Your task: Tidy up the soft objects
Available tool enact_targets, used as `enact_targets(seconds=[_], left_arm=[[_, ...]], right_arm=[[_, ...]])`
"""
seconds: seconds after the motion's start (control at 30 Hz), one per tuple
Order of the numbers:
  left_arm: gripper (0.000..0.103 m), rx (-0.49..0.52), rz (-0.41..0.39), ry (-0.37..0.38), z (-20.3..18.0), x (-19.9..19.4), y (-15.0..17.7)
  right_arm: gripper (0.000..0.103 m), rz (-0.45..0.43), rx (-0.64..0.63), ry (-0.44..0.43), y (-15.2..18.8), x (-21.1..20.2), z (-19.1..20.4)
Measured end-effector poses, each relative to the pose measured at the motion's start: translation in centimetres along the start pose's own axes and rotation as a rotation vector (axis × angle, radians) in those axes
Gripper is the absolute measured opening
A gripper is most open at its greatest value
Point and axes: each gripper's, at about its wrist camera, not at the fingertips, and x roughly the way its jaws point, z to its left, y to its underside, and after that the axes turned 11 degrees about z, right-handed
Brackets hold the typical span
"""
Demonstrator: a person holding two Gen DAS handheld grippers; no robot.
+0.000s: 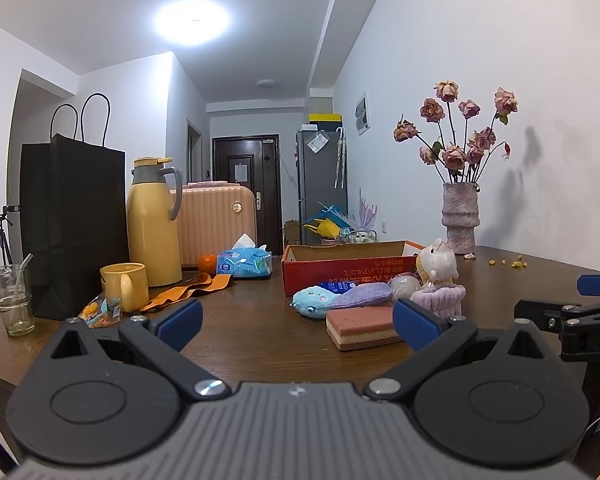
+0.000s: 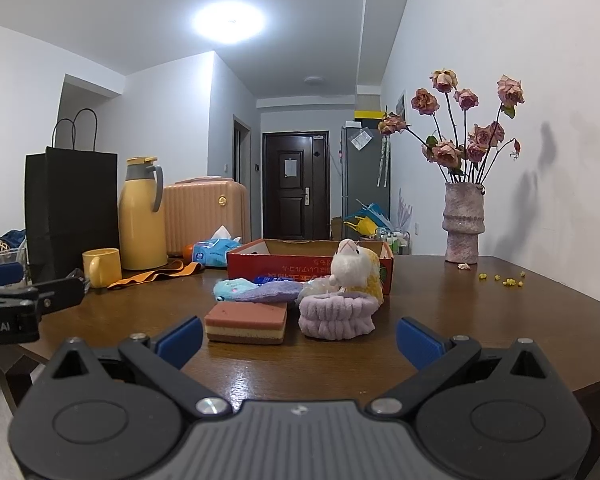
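Both grippers wait low at the near edge of the table. The left gripper (image 1: 298, 322) and right gripper (image 2: 299, 340) have fingers wide apart, holding nothing. The sponge (image 2: 246, 323), headband (image 2: 337, 316) and plush (image 2: 354, 266) sit bunched before the box (image 2: 284, 266), likely their home.

table (image 2: 260, 364): dark wood, glossy, reflecting the ceiling light
sponge (image 2: 246, 322): porous foam in layers, matt
headband (image 2: 336, 316): fluffy lilac cloth
plush toy (image 2: 354, 266): white fuzzy fabric
box (image 2: 284, 266): red printed cardboard, matt
vase (image 2: 463, 222): rough, mottled pink surface
mug (image 1: 125, 285): smooth yellow glaze
bag (image 1: 74, 224): black matt paper
left gripper (image 1: 298, 320): black matt plastic, blue pads, shiny metal pins
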Motion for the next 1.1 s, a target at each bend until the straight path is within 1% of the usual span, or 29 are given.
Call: enact_targets(seconds=[1.1], left_arm=[[0.103,-0.004,0.007,0.000,0.06,0.66,-0.07]], right_arm=[[0.103,-0.005,-0.007,0.009,-0.03,-0.22,0.02]])
